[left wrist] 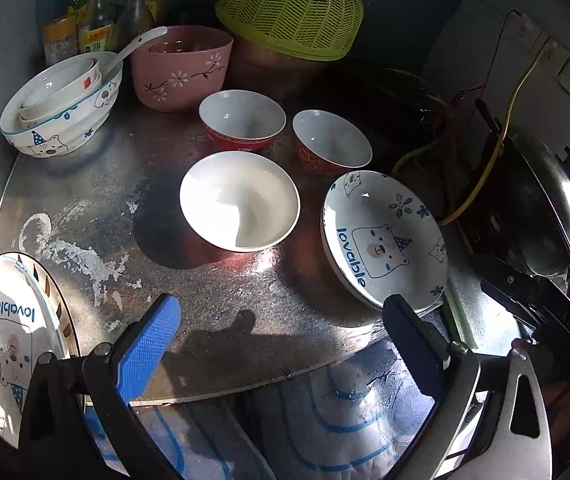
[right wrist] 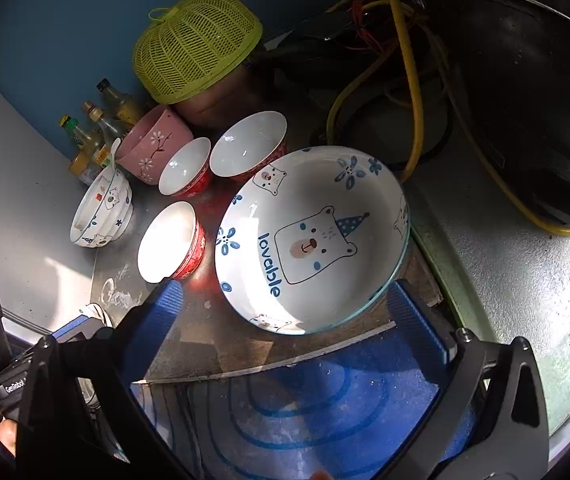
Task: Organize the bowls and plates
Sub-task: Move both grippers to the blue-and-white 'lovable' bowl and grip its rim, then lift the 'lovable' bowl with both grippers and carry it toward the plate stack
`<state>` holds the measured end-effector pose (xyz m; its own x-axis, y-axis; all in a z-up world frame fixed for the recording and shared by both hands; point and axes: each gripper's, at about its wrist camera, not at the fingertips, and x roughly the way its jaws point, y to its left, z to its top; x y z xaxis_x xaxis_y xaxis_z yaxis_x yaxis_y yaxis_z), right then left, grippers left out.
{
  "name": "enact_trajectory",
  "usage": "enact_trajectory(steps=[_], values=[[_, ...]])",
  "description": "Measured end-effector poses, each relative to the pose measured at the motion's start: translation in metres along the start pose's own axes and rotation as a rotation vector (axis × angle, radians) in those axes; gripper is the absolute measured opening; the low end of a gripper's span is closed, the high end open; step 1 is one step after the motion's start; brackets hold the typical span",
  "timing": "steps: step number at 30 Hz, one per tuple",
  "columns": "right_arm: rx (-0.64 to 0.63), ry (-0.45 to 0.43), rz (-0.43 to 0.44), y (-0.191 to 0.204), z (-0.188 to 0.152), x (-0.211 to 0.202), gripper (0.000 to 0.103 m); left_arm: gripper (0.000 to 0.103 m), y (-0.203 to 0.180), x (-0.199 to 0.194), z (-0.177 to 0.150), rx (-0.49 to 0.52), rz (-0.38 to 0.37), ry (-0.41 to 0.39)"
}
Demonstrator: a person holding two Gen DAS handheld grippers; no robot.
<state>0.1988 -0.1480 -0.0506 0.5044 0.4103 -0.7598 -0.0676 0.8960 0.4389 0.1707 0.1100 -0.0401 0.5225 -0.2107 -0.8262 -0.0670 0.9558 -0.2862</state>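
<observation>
A bear-print "lovable" deep plate (left wrist: 385,240) (right wrist: 313,240) sits at the right edge of the round metal table (left wrist: 225,320). A second "lovable" plate (left wrist: 9,340) lies at the near left. Three red bowls with white insides (left wrist: 239,200) (left wrist: 242,120) (left wrist: 331,140) stand in the middle; they also show in the right wrist view (right wrist: 171,242) (right wrist: 185,166) (right wrist: 249,146). A bear bowl with smaller bowls stacked inside (left wrist: 61,108) (right wrist: 103,212) and a pink flowered bowl (left wrist: 181,68) (right wrist: 153,148) stand at the back. My left gripper (left wrist: 281,320) is open over the table's near edge. My right gripper (right wrist: 285,300) is open, straddling the near rim of the plate.
Sauce bottles (left wrist: 101,12) and an upturned green basket (left wrist: 291,12) (right wrist: 197,48) stand at the back. Yellow and red cables (right wrist: 409,80) and a dark wok (right wrist: 525,92) lie to the right. A blue patterned cloth (right wrist: 325,412) lies below the table edge.
</observation>
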Motion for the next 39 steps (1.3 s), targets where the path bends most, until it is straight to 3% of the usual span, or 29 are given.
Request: enact_trajectory(steps=[4,8,11,13,16,18,21,28,32,35,39], values=[[0.072,-0.018,-0.035,-0.035,0.009,0.001,0.102,0.101,-0.016,0.027,0.005,-0.022,-0.027,0.035],[0.111,-0.013,-0.072,-0.059,0.012,0.01,0.077,0.099,-0.023,0.057,0.01,-0.076,-0.042,0.065],[0.133,-0.004,-0.084,-0.069,0.015,0.022,0.064,0.088,-0.025,0.076,0.014,-0.134,-0.041,0.082],[0.135,-0.013,-0.094,-0.072,0.017,0.03,0.059,0.085,-0.025,0.086,0.016,-0.156,-0.029,0.087],[0.126,-0.031,-0.129,-0.071,0.022,0.045,0.044,0.079,-0.028,0.096,0.018,-0.168,-0.014,0.087],[0.122,-0.038,-0.149,-0.071,0.027,0.053,0.035,0.064,-0.03,0.101,0.02,-0.165,-0.004,0.09],[0.11,-0.032,-0.157,-0.069,0.036,0.063,0.026,0.057,-0.027,0.109,0.021,-0.183,0.003,0.103],[0.063,-0.009,-0.173,-0.064,0.044,0.079,0.014,0.041,-0.016,0.125,0.023,-0.229,0.008,0.13],[0.036,-0.012,-0.173,-0.065,0.044,0.079,0.011,0.017,-0.02,0.13,0.028,-0.209,-0.042,0.144],[0.017,-0.01,-0.179,-0.063,0.043,0.078,0.01,0.015,-0.029,0.129,0.028,-0.148,-0.014,0.132],[0.026,0.011,-0.175,-0.061,0.034,0.072,0.009,0.015,-0.022,0.125,0.026,-0.156,-0.023,0.153]])
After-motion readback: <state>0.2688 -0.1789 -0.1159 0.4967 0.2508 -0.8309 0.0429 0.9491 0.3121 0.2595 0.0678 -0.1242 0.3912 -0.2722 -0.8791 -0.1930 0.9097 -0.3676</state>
